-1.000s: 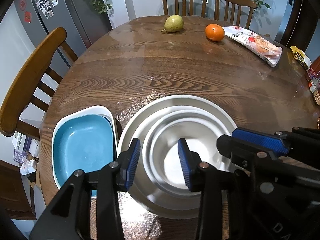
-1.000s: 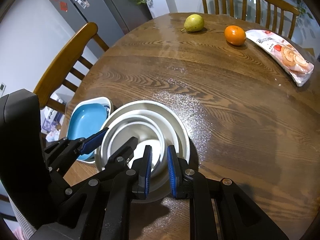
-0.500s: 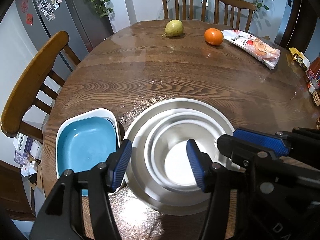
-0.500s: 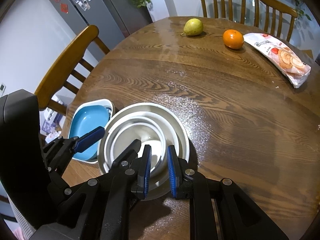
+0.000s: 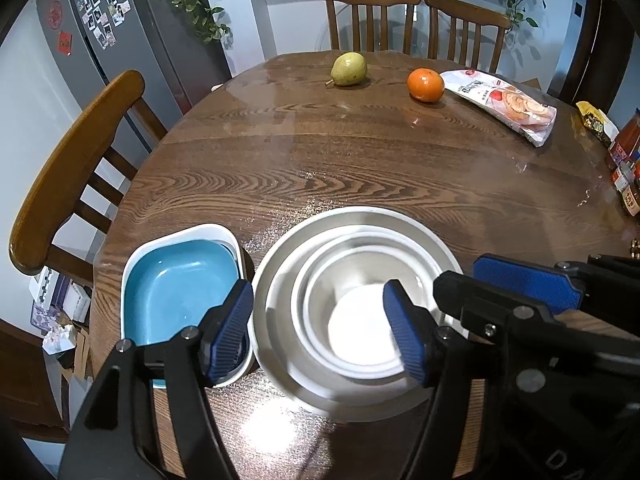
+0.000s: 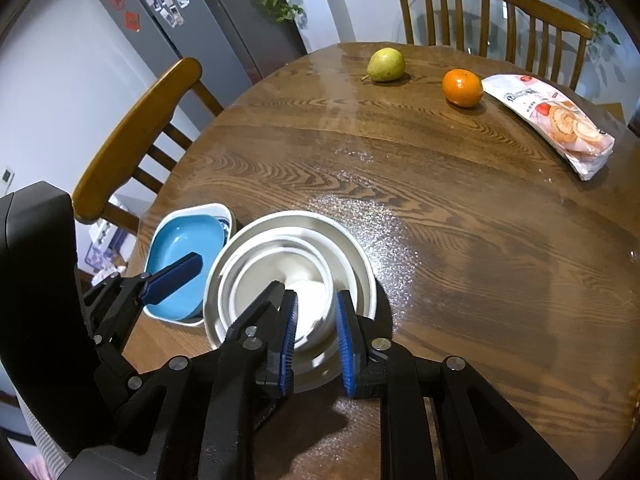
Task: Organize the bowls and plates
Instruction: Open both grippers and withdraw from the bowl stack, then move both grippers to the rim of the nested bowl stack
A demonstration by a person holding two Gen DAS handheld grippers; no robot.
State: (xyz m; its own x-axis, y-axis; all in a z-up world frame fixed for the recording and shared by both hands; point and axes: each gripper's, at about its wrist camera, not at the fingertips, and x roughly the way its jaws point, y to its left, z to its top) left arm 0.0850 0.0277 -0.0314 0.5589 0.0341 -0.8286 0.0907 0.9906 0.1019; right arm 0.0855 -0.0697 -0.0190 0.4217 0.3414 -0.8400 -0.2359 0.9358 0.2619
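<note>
Left to right on the round wooden table (image 5: 360, 168): a blue square dish (image 5: 180, 288) sits nested in a white square dish (image 5: 132, 256) at the near left edge. Just beside it, touching or nearly so, stands a stack of round white bowls (image 5: 356, 320), smaller ones nested inside a wide outer one. Far side holds a green pear (image 5: 349, 68), an orange (image 5: 425, 85) and a snack bag (image 5: 500, 98) with red print and pastry pictures; its text is too small to read. Jars with red labels (image 5: 626, 148) stand at the right edge, writing unreadable.

Left gripper (image 5: 320, 336) hovers over the stack, jaws opening and wide apart, pads pressing on nothing. Right gripper (image 6: 316, 336) is at the stack's near rim, jaws opening, a narrow gap showing; the inner bowl's rim lies between the pads, no clamp visible. Fridge (image 6: 168, 20) behind carries photo magnets and red stickers, illegible.
</note>
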